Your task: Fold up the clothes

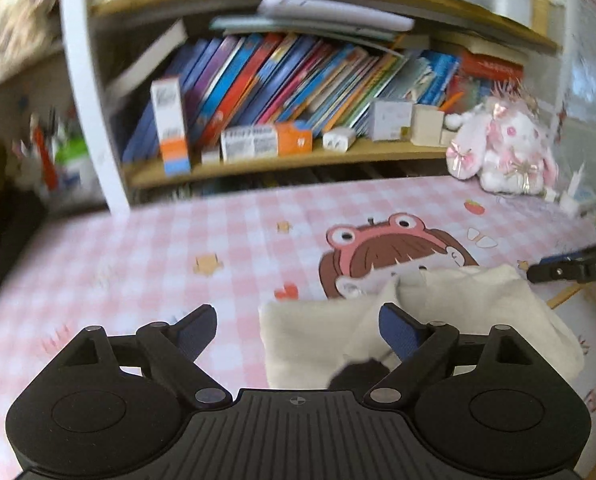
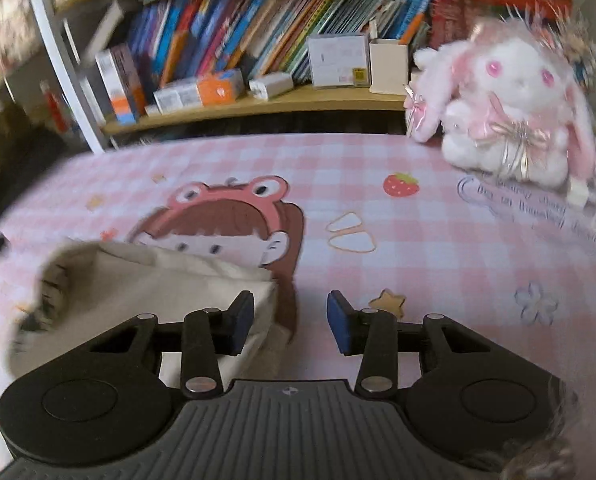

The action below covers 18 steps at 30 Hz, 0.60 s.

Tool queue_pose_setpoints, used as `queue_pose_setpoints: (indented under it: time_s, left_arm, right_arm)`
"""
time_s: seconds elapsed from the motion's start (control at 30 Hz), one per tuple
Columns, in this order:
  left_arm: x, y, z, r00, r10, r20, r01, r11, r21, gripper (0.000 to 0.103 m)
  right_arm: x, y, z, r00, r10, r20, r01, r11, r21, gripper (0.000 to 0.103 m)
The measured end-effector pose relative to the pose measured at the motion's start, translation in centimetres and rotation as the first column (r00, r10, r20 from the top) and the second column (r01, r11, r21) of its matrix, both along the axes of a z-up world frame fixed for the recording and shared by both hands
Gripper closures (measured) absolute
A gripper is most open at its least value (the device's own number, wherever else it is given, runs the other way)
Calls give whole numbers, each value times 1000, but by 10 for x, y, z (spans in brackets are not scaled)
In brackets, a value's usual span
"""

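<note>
Both grippers are hanging over a cream garment (image 1: 318, 340) lying bunched on the pink checked cloth (image 1: 138, 264). Left gripper (image 1: 298, 332) is gaping wide, holding nothing, one pad at the fabric's ridge. Right gripper (image 2: 291, 322) is half open and empty beside the garment's corner, likely lining up a fold.

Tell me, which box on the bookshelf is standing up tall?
The white box with the orange and blue bottom, at the left end of the shelf. It stands upright; the orange-and-white boxes beside it lie flat on their sides.
</note>
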<state>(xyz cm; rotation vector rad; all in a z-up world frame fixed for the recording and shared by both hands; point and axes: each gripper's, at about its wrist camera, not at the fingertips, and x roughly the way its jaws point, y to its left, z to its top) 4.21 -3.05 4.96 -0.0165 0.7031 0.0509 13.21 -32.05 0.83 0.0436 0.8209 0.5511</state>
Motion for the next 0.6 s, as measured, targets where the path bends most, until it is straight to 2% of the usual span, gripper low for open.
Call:
queue_pose_setpoints:
  time_s: [0.07, 0.17, 0.27, 0.33, 0.4, 0.47, 0.53, 0.6]
  left_arm:
    - [-1, 2, -8, 1000, 2, -8, -2, 999, -54, 27]
    - [4, -5, -15, 999, -49, -9, 48, 996, -74, 43]
    - [5, -24, -15, 982, -188, 0, 188, 980, -67, 41]
    - [5, -38, -16, 962, -272, -27, 271, 962, -32, 38]
    - [5, -50, -21, 949, -306, -81, 311, 949, 48, 34]
    - [8, -59, -30, 945, -300, -133, 316, 941, 123, 34]
    - [12, -59, -34, 954, -263, -142, 286, 942, 176, 32]
    - [18, -55, -31, 972, -205, -118, 231, 930, 285, 33]
  right_arm:
    - [-7, -2, 3, 999, 20, -31, -18, 999, 47, 64]
    - [-16, 7, -3, 998, 30, -60, -28, 999, 28, 65]
    - [-18, 9, -12, 996, 6, -88, -5, 1000, 8, 71]
    - [-18, 8, -17, 995, 1, -102, 0, 1000, 6, 71]
    - [-18, 8, -21, 994, 5, -106, -4, 1000, 3, 71]
    - [-19, 7, -23, 994, 8, -107, -8, 1000, 4, 71]
    - [-18, 6, -23, 994, 13, -109, -12, 1000, 7, 71]
    - [-17, 5, -24, 993, 16, -113, -15, 1000, 12, 70]
